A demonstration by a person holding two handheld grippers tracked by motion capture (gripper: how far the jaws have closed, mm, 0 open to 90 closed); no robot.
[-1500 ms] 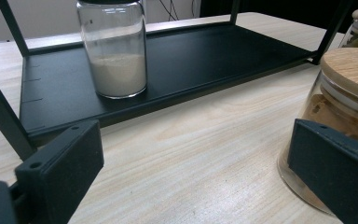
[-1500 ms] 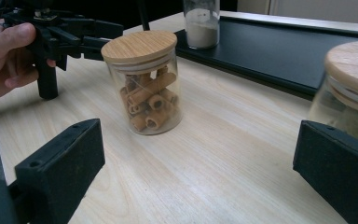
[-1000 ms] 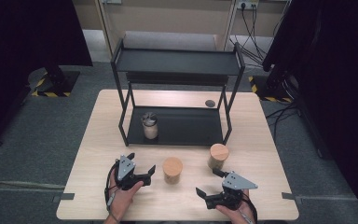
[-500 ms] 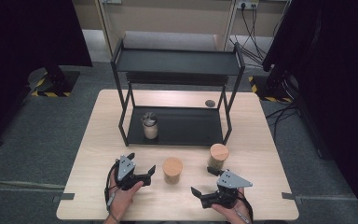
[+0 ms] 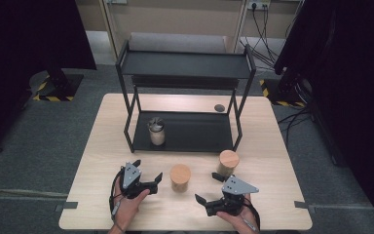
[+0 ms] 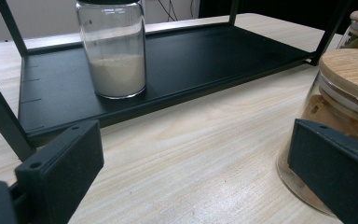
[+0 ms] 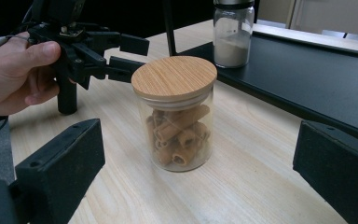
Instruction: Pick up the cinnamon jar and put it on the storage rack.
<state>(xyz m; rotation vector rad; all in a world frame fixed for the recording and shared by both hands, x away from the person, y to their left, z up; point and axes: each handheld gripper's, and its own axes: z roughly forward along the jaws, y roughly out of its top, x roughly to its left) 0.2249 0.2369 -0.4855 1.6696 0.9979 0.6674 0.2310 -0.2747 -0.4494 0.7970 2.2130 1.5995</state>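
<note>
Nearest, at the table's front edge: right gripper (image 5: 214, 189), black, two-jawed, grey plate on top, jaws spread wide and empty, aimed at the middle jar from the near right. Left gripper (image 5: 147, 173), same make, jaws likewise wide apart and holding nothing; its right jaw stands just beside that jar without clearly touching it.

Between the grippers: clear glass jar with a round wooden lid (image 7: 175, 113), upright on the pale wooden table (image 5: 272, 146). Contents: rolled brown sticks, cinnamon by the look of them, filling roughly the lower two thirds.

Just behind, to the right: second glass jar with a wooden lid (image 5: 228, 162), upright, near the rack's front right leg. Contents not legible.

Farther: black metal two-tier rack (image 5: 185, 66). Lower shelf holds a clear glass jar with a dark metal top (image 6: 113, 49), towards its left end, about half full of pale powder. Upper shelf bare.

Beyond the rack: small dark round disc (image 5: 219, 107) on the table.

Progress, judged: the work appears to be shelving jars. One jar shelved; two on the table; neither grasped. Closing on the cinnamon jar looks next.
</note>
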